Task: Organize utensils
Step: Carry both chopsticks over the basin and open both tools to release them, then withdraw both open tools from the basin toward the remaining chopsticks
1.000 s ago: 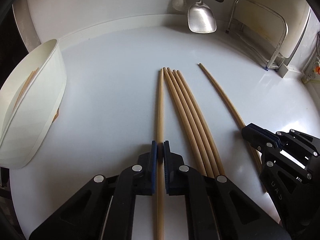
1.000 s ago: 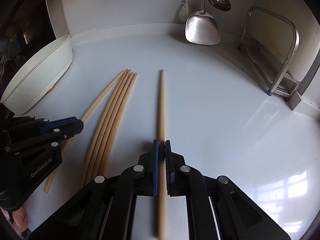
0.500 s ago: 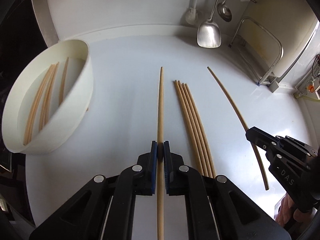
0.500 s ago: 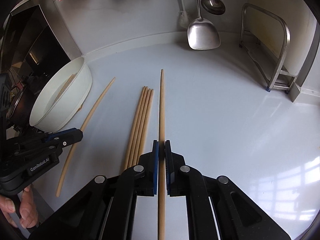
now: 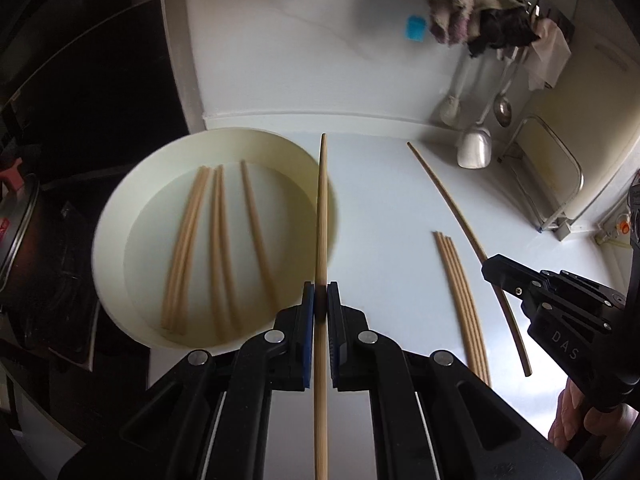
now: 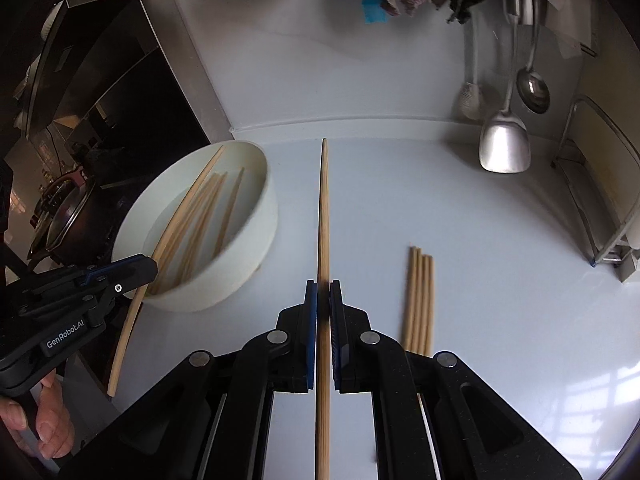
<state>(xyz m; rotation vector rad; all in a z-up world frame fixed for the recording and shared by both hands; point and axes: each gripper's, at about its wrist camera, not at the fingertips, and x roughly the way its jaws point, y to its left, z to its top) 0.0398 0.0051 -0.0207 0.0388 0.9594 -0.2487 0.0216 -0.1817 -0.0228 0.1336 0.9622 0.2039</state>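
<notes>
My left hand-held gripper (image 5: 321, 307) is clamped on one chopstick (image 5: 322, 216), its length pointing forward, seemingly above the white bowl's (image 5: 120, 200) right rim. My right hand-held gripper (image 6: 323, 304) pinches another chopstick (image 6: 323, 220) pointing forward above the tabletop (image 6: 500, 280).

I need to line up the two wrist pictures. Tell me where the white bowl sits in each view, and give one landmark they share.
Left wrist: the white bowl fills the left centre, chopsticks lying inside.
Right wrist: the white bowl sits left of centre, beyond the left gripper.
Shared landmark: the hanging metal spatula at upper right.
</notes>
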